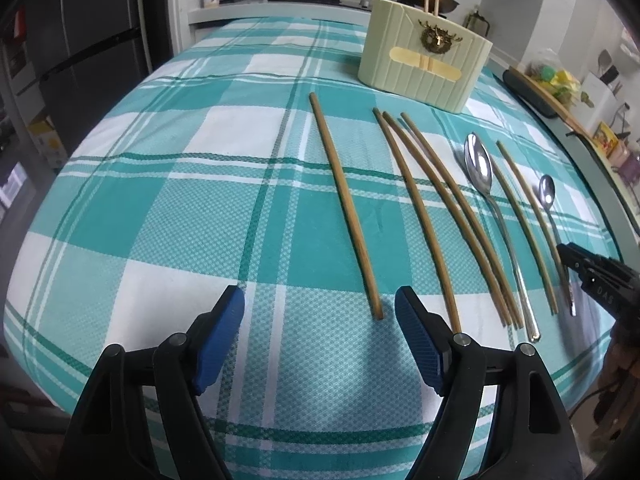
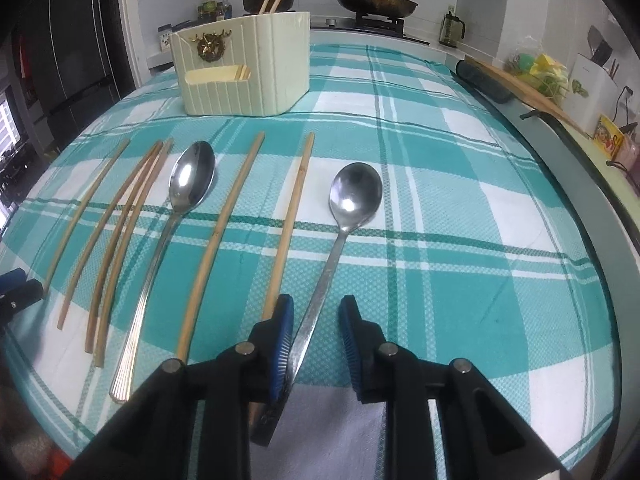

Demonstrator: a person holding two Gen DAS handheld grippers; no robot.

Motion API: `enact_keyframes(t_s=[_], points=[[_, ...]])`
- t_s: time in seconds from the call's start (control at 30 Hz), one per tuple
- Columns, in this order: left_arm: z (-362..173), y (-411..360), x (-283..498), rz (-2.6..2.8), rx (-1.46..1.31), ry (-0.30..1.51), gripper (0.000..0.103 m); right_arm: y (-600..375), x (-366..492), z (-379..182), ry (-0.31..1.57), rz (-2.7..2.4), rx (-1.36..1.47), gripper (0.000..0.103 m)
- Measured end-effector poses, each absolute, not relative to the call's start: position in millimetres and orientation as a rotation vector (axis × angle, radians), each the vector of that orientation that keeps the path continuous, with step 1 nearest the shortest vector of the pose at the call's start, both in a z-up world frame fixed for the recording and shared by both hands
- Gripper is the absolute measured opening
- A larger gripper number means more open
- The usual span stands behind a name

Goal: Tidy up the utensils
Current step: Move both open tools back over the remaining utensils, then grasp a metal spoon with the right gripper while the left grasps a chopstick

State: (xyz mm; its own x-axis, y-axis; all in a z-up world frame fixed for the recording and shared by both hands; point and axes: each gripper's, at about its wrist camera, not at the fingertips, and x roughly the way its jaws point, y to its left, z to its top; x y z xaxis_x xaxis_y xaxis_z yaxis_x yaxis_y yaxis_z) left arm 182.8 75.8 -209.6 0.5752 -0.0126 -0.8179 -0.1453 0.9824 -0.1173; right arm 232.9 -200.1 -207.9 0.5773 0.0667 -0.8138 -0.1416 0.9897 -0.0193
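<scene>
Left gripper (image 1: 320,312): angled steeply downward, blue pads spread wide, nothing between them. Right gripper (image 2: 316,320): angled downward likewise, jaws part-closed around a spoon handle (image 2: 316,312); the left pad (image 2: 282,336) touches it, the right pad stands clear.

Right spoon (image 2: 354,196) handle end hidden behind right claw (image 2: 316,312) finger.

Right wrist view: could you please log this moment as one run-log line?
right hand-held gripper: open, straddling spoon handle | left hand-held gripper: open, empty | utensil holder: two chopsticks inside
</scene>
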Motion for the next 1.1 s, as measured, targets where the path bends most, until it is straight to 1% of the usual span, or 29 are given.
enact_keyframes(t_s=[0.07,0.27,0.53,0.6,0.63,0.67,0.7,0.73,0.77,0.8,0.83,0.97,1.1], points=[[-209,76,186,0.078,-0.178,0.957,0.079,-201,232,-208,0.947,0.103,-0.092,0.022],[-206,80,211,0.062,-0.179,0.962,0.080,-216,228,-207,0.960,0.046,-0.078,0.022],[-217,67,238,0.119,-0.053,0.967,0.078,-222,223,-206,0.962,0.037,-0.071,0.022],[-217,62,237,0.113,-0.027,0.957,0.073,-221,221,-207,0.957,0.039,-0.076,0.022],[-216,62,236,0.103,-0.031,0.957,0.067,-221,221,-207,0.954,0.039,-0.084,0.022],[-216,61,235,0.095,-0.036,0.957,0.057,-220,220,-207,0.950,0.040,-0.094,0.022],[-214,60,235,0.094,-0.030,0.954,0.050,-219,219,-207,0.946,0.039,-0.102,0.022],[-213,57,234,0.090,-0.019,0.950,0.033,-219,218,-207,0.943,0.038,-0.105,0.022],[-213,55,234,0.081,-0.010,0.949,0.016,-219,218,-207,0.941,0.039,-0.102,0.019],[-213,52,233,0.079,-0.001,0.949,0.008,-218,218,-207,0.939,0.037,-0.103,0.012],[-213,50,232,0.088,0.009,0.946,0.007,-218,217,-207,0.938,0.031,-0.108,0.010],[-212,49,221,0.100,0.009,0.947,0.005,-220,214,-207,0.936,0.015,-0.110,0.009],[-210,52,203,0.088,-0.014,0.979,0.005,-227,207,-206,0.948,-0.006,-0.114,0.010]])
